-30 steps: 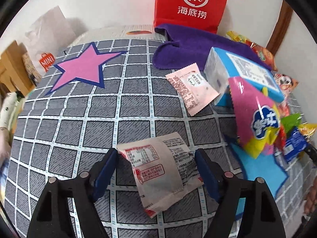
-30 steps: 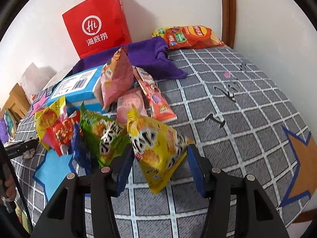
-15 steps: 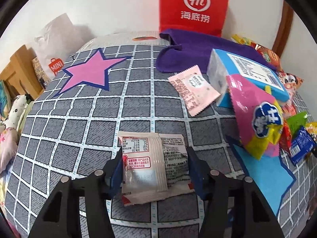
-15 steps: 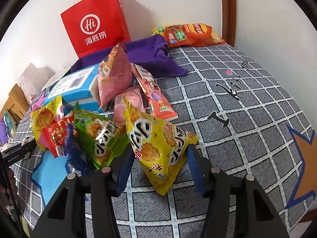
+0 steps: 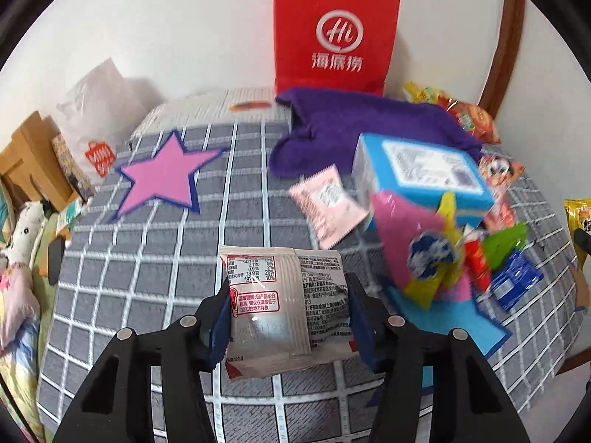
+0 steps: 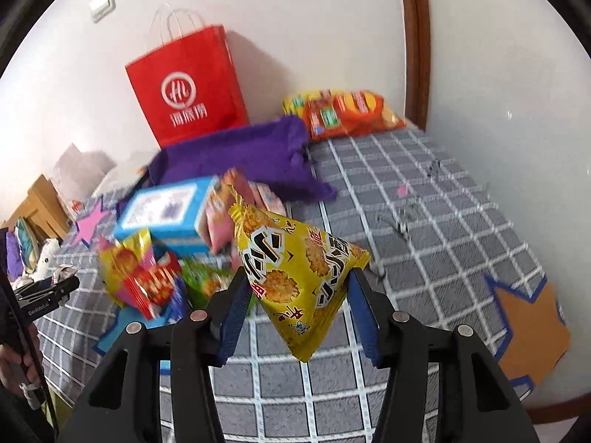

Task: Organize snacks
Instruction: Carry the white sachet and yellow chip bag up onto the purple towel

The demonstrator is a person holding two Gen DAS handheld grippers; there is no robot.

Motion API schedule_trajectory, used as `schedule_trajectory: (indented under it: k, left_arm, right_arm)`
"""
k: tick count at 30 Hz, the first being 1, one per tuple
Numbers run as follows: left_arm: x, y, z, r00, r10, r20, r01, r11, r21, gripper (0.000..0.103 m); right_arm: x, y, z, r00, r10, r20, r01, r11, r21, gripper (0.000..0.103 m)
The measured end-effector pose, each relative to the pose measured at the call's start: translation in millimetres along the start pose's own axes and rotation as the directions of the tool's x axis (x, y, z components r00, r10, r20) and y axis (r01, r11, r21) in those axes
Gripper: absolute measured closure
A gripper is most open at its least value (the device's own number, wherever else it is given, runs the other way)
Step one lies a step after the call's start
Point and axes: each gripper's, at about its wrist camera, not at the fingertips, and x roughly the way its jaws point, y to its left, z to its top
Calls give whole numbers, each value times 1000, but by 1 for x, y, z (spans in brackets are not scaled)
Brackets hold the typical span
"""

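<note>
In the left wrist view my left gripper (image 5: pixel 290 319) is shut on a white snack packet (image 5: pixel 284 306) with red printing, lifted off the grey checked bed cover (image 5: pixel 155 273). In the right wrist view my right gripper (image 6: pixel 295 306) is shut on a yellow snack bag (image 6: pixel 299 273), held above the cover. A pile of snack bags (image 6: pixel 147 277) lies left of it beside a blue box (image 6: pixel 166 214). The same blue box (image 5: pixel 424 170) and a pink and yellow bag (image 5: pixel 410 243) sit right of the left gripper. A pink packet (image 5: pixel 327 201) lies beyond the white one.
A red paper bag (image 5: pixel 334 37) stands against the wall behind a purple towel (image 5: pixel 354 129). Orange chip bags (image 6: pixel 343 110) lie in the far corner. A pink star (image 5: pixel 162 177) and an orange star (image 6: pixel 528 325) mark the cover. A wooden stand (image 5: pixel 26 158) is at the left.
The left gripper closed on the white packet and lifted it. The right gripper, holding the yellow bag throughout, raised it off the cover.
</note>
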Motion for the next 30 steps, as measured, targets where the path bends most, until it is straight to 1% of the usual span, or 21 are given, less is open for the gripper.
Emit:
schedule_trajectory:
  k: [5,10,14,17,22,26,30]
  left_arm:
    - [-7,-8,33,999,-46,21,46,999,-3,50]
    - [-6,-22,75,997,-60,54,59,998,22,50]
    - [2,-33,112,994,-67,83,63,997,49,50]
    - [14,-38,137,992,-77,96,72,996,59,50]
    - [41,-41,171,992,-92,88,88,995,50,50]
    - [62,-39,195,991,-108,73,106,994,28,50]
    - [78,-36,217,989,-125,78,125,992,1,50]
  right_arm:
    - [-8,9,29,999,24,45,-24,1000,-6,50]
    - [-3,23,69,998,38,51,-37,999,-6,50]
    - [7,31,101,996,43,71,-42,999,-17,50]
    - [23,38,130,996,61,71,-59,998,-29,50]
    - [56,47,170,994,89,56,-86,995,-55,50]
    - [84,57,194,994,103,45,-99,991,-87,50]
    - [107,67,215,992,121,39,-116,986,-119,50]
